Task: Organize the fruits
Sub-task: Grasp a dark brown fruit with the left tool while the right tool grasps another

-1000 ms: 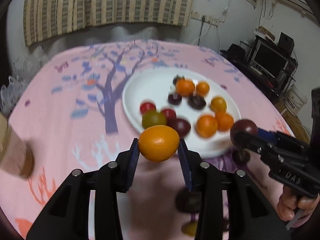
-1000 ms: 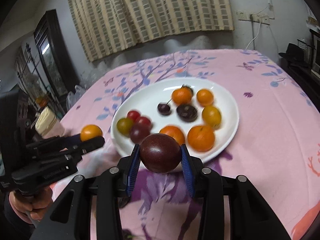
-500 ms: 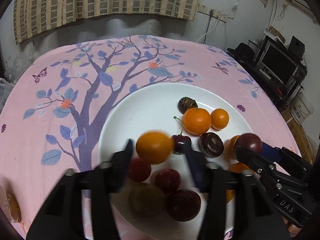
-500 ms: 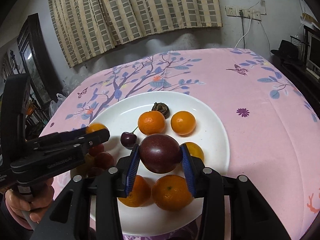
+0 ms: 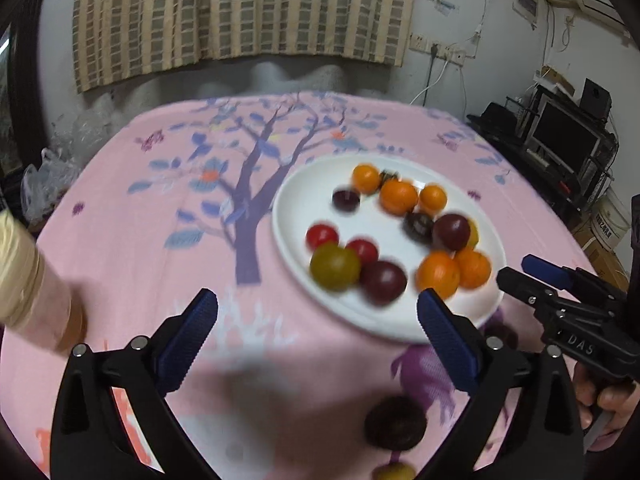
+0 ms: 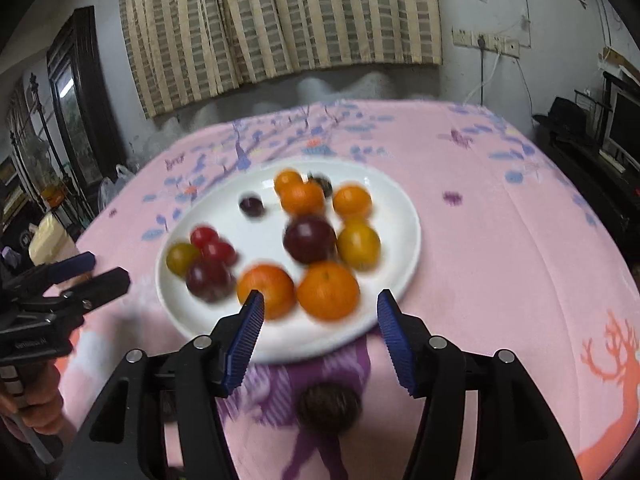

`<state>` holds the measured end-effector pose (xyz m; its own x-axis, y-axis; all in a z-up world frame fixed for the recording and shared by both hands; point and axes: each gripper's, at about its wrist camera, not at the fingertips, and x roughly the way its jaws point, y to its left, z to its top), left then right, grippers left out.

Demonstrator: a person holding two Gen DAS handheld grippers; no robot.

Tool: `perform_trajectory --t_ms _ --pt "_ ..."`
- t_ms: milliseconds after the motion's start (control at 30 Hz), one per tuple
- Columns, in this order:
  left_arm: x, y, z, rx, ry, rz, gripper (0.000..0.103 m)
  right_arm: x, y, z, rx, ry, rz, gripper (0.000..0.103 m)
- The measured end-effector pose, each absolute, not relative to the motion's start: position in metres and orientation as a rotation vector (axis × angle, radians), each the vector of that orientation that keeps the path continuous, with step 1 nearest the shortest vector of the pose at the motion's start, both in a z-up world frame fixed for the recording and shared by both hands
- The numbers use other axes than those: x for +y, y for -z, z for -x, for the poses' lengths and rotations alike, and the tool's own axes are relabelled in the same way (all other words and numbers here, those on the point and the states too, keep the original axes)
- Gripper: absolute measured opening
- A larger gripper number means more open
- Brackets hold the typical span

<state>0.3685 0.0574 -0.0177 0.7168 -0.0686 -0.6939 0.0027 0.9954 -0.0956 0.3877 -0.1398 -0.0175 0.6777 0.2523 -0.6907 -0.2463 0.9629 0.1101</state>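
Observation:
A white plate [image 5: 298,200] [image 6: 402,216] on the pink tablecloth holds several oranges, red and dark fruits. A small orange [image 5: 366,178] [image 6: 288,180] lies at its far side. The dark purple fruit [image 5: 452,232] [image 6: 310,238] lies among the oranges. My left gripper [image 5: 317,298] [image 6: 107,267] hovers before the plate's near left edge, its jaws opening wide with nothing between them. My right gripper [image 6: 320,300] [image 5: 518,270] hangs over the near rim, jaws also opening and empty. Both views are blurred.
A dark wrinkled fruit [image 5: 396,428] [image 6: 328,404] and a yellowish one [image 5: 394,472] lie on the cloth near me. A beige jar [image 5: 24,276] [image 6: 48,236] stands at the left edge. Shelves with a monitor [image 5: 564,136] are off to the right.
The left gripper let go of its orange and the right gripper its dark purple fruit; both fruits now lie on the plate. Both grippers went over the plate, then drew back, jaws spreading.

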Motion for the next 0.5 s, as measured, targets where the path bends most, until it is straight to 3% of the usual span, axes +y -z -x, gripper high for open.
perform_trajectory --t_ms 500 --pt "0.078 0.043 -0.346 0.832 0.017 0.139 0.098 -0.128 0.052 -0.364 0.893 -0.258 0.125 0.06"
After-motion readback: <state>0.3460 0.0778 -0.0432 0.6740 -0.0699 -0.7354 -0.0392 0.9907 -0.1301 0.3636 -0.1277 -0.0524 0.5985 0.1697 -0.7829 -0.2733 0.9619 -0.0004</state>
